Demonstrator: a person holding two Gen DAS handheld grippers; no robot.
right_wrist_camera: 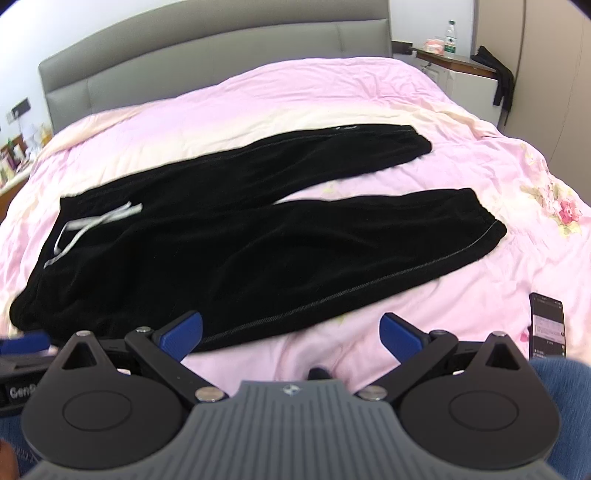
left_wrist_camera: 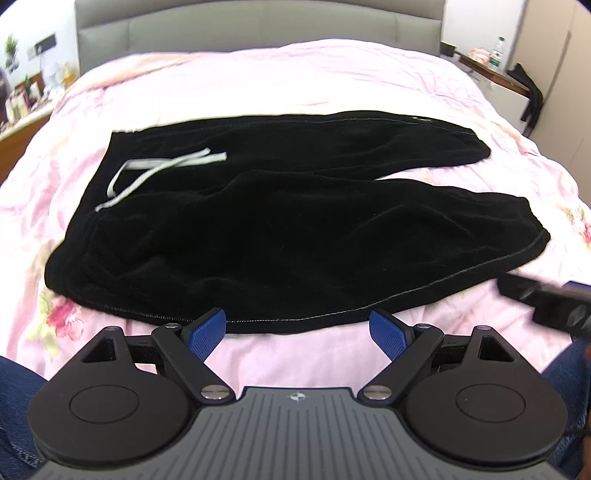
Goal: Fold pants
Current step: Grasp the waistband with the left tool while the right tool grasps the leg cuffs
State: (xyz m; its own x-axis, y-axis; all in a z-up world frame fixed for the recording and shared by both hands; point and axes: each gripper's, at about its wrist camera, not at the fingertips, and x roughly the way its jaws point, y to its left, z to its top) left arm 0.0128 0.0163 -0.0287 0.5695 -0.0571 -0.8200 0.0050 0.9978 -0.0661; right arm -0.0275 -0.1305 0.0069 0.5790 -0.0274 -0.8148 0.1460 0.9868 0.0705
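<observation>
Pants of soft black fleece lie flat across the frame's middle on the pink floral bedspread, so with your left gripper and right gripper both wide open and empty, pinch the near leg's stitched edge and carry it evenly onto the far leg.

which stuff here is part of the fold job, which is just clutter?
Job:
black velvety pants with white drawstring
left gripper, open
right gripper, open

Lying about:
black smartphone on pink floral bedspread
clear plastic bottle on nightstand
</observation>
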